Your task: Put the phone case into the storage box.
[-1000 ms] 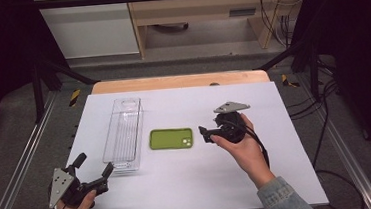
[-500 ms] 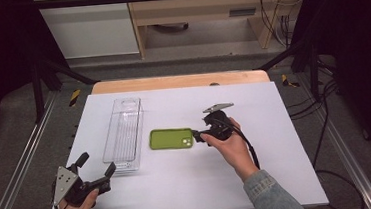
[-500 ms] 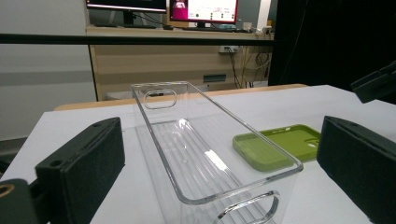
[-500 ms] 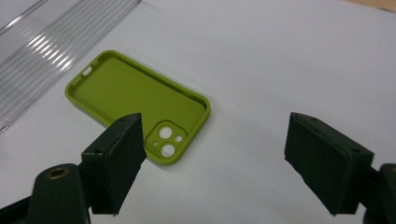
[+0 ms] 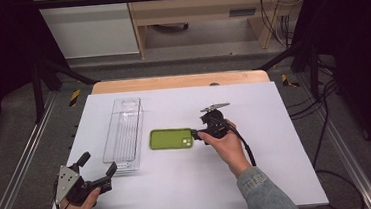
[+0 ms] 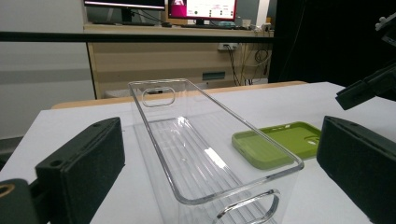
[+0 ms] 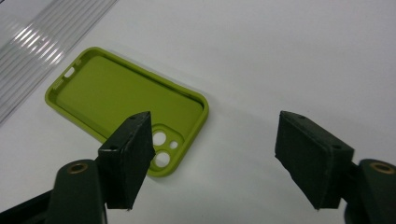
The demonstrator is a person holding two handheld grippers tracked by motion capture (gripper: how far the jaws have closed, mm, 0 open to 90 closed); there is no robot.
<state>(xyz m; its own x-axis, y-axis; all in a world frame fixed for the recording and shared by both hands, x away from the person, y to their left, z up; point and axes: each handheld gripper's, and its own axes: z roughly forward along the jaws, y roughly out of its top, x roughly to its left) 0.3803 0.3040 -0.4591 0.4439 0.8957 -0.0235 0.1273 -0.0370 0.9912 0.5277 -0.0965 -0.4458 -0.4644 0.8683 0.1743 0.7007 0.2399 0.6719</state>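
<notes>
**High view: one green phone case, one clear bin, two spread grippers**

High view shows a white, matte table top [image 5: 279, 177] with a pale wooden strip along its far edge. Taking the phone case [image 5: 171, 138] as the landmark: it is a single olive-green, soft-looking rectangle with rounded corners, lying flat with its hollow side up, a raised lip all round and a camera cut-out with three round holes at its right end.

Just to the left of the case stands one clear plastic bin [image 5: 124, 133], long and narrow, with a ribbed floor, glossy walls, rounded corners and an oval handle slot at each short end. It lies close beside the case but apart from it.

At the case's right end sits the right gripper [image 5: 202, 132], black, with its jaws spread wide and nothing between them; in the right gripper view one blocky, matte pad hangs over the camera-hole corner and the other over bare table.

Well to the left of the case and nearer the person, past the bin's near end, the left gripper [image 5: 97, 168] is released too, its two square black pads wide apart and empty.
</notes>
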